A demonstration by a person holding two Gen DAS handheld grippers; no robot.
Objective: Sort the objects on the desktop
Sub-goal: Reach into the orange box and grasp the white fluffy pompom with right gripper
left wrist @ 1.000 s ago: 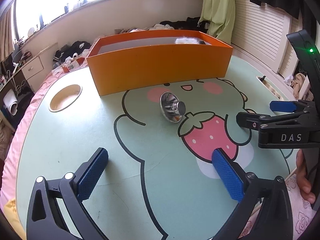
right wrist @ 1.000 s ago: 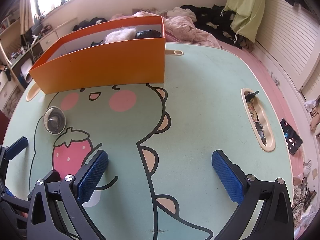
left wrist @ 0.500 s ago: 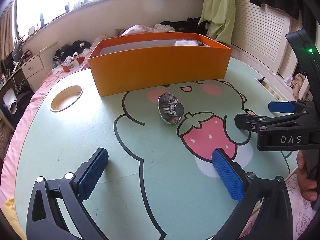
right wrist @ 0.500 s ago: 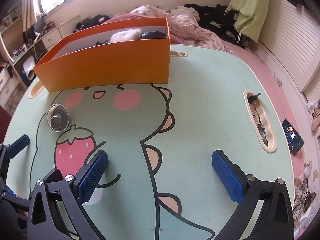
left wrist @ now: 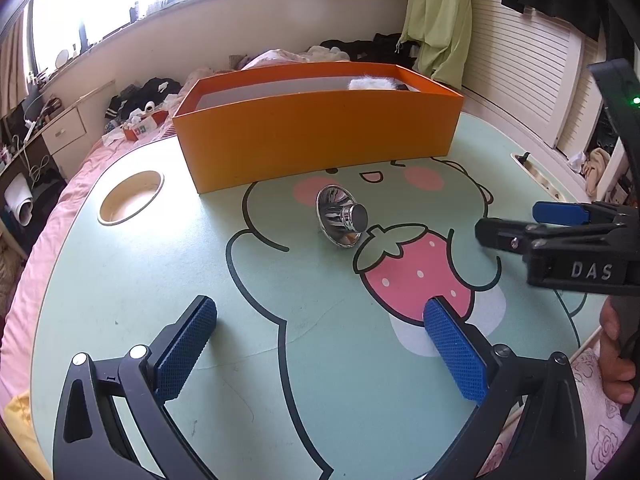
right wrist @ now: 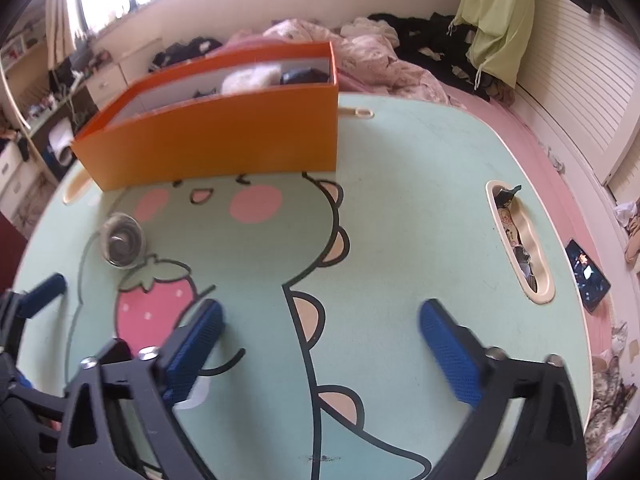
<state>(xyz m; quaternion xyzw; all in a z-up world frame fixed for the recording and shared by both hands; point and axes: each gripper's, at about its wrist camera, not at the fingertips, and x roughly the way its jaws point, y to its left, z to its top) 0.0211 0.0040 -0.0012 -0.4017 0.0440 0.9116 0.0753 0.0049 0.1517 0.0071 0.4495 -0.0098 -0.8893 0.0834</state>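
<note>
Orange box (left wrist: 316,136) contents mostly hidden

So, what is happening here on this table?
A person holds two grippers over the table, sorting things into the orange box. Neither holds anything. The left gripper is open; the right gripper is closing on nothing. A small metal cup lies on its side before the box, untouched.

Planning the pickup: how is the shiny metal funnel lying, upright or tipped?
Tipped. The metal funnel lies on its side on the table, its wide mouth facing the orange box.
</note>
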